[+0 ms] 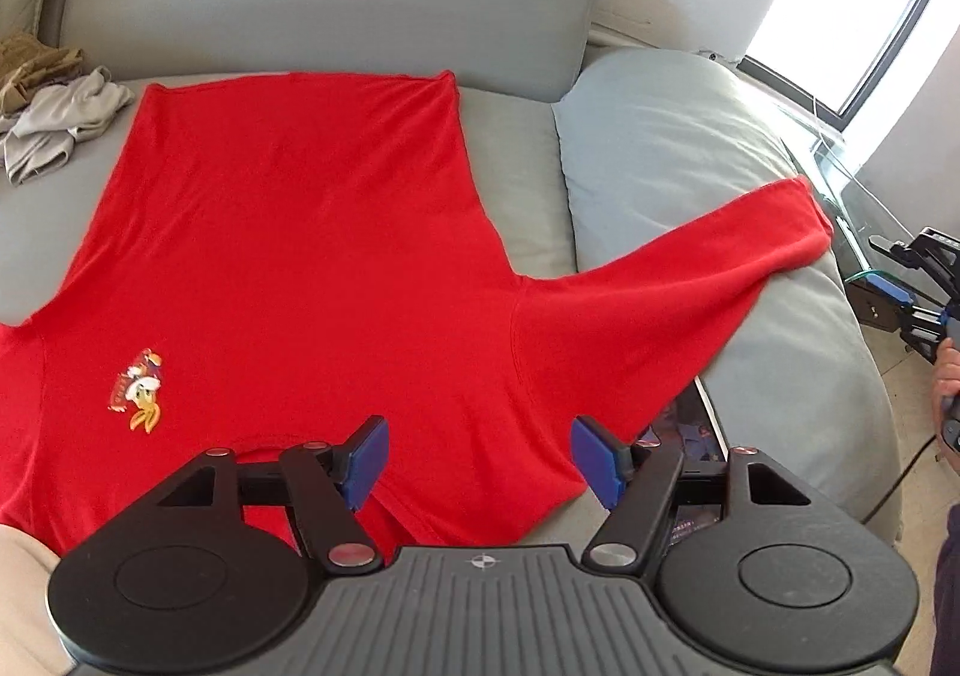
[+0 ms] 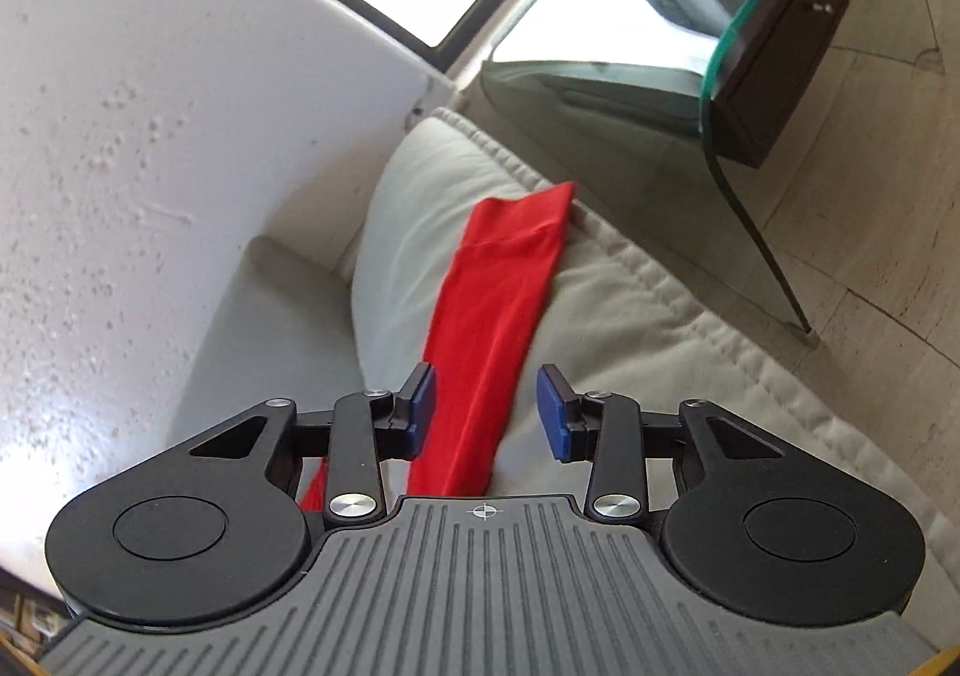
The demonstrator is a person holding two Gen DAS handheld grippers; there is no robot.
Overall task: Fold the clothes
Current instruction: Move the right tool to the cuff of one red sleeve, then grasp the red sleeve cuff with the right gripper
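A red long-sleeved shirt point(image 1: 300, 256) with a small cartoon print point(image 1: 137, 389) lies flat on a grey sofa seat point(image 1: 516, 159), collar end nearest me. Its right sleeve point(image 1: 690, 286) stretches out over the sofa's padded armrest point(image 1: 672, 135). My left gripper point(image 1: 474, 460) is open and empty, just above the shirt's near shoulder. My right gripper point(image 2: 485, 413) is open and empty, hovering over the sleeve point(image 2: 498, 316) with its jaws on either side of it; it also shows in the left wrist view point(image 1: 900, 280), beyond the sleeve cuff.
A heap of beige and grey clothes point(image 1: 48, 105) lies at the sofa's far left. A glass side table point(image 2: 732, 75) with a dark drawer unit stands beside the armrest. A magazine point(image 1: 690, 436) lies under the shirt's near edge. A white wall point(image 2: 150, 135) is behind.
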